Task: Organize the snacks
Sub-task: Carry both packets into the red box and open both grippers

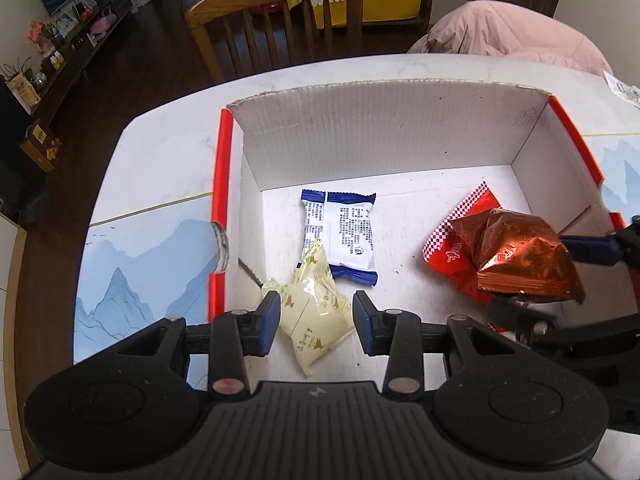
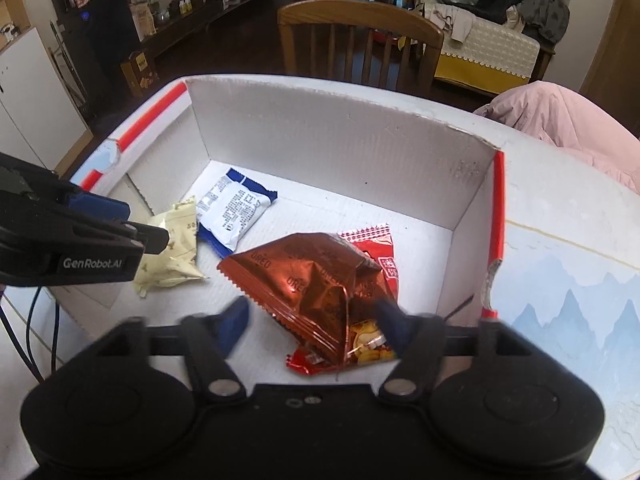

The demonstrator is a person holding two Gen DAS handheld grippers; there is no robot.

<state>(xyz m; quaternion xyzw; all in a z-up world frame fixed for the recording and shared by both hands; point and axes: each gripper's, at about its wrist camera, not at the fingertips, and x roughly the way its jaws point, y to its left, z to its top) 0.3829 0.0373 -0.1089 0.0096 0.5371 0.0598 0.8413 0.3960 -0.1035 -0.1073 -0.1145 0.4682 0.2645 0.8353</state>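
A white cardboard box with red edges [image 1: 384, 148] [image 2: 340, 136] stands on the table. Inside lie a cream packet [image 1: 314, 314] [image 2: 172, 252], a blue-and-white packet [image 1: 346, 236] [image 2: 232, 210], a red packet [image 1: 452, 252] [image 2: 380, 256] and a copper Oreo packet [image 1: 524, 256] [image 2: 312, 280] on top of the red one. My left gripper [image 1: 316, 320] is open with its fingers on either side of the cream packet. My right gripper [image 2: 312, 320] is open around the near end of the Oreo packet, fingers blurred.
A wooden chair [image 1: 276, 20] [image 2: 360, 44] stands behind the table. A pink garment [image 1: 516, 36] [image 2: 568, 124] lies at the far right. A blue mountain-print mat [image 1: 148, 264] [image 2: 568, 300] covers the table on both sides of the box.
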